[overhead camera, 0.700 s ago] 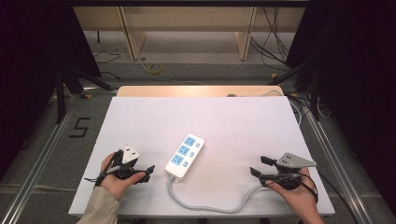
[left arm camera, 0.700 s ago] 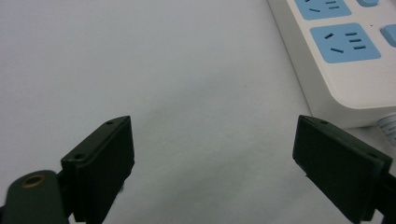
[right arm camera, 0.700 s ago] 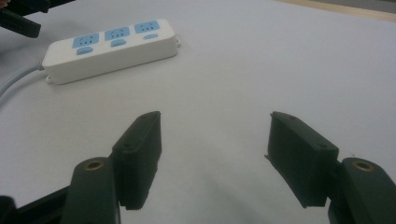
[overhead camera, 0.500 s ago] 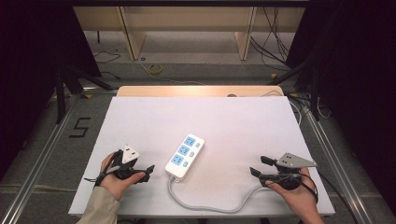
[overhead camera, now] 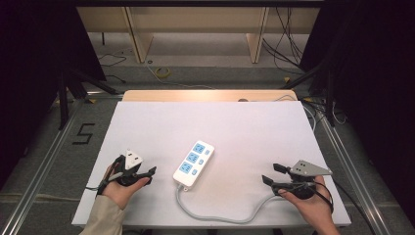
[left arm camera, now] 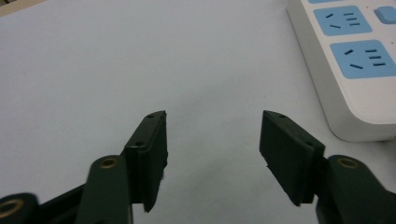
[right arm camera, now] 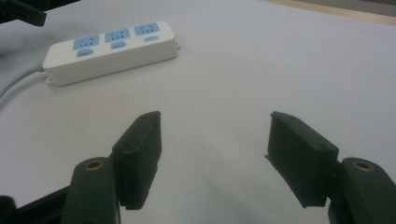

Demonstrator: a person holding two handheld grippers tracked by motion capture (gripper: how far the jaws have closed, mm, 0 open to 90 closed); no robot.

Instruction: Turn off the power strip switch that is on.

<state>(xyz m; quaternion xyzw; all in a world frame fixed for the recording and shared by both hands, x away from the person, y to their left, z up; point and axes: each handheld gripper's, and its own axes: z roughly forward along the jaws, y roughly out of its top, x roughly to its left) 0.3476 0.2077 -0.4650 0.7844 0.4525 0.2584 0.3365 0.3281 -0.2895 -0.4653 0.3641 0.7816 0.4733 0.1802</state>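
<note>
A white power strip [overhead camera: 194, 163] with three blue sockets lies near the middle of the white table [overhead camera: 235, 127]. Its grey cable [overhead camera: 220, 216] loops along the front edge toward the right hand. My left gripper [overhead camera: 147, 172] rests on the table left of the strip, jaws open and empty, pointing toward it. In the left gripper view the left gripper [left arm camera: 212, 135] has the strip's end [left arm camera: 355, 70] just off to the right. My right gripper [overhead camera: 271, 174] stands open and empty at the front right. From the right gripper [right arm camera: 215, 140] the strip [right arm camera: 112, 46] lies farther off.
A wooden strip [overhead camera: 205, 95] borders the table's far edge. Metal rails run along both sides, with a "5" marked on the floor [overhead camera: 83, 133] at the left. Loose cables lie on the floor beyond the table [overhead camera: 161, 73].
</note>
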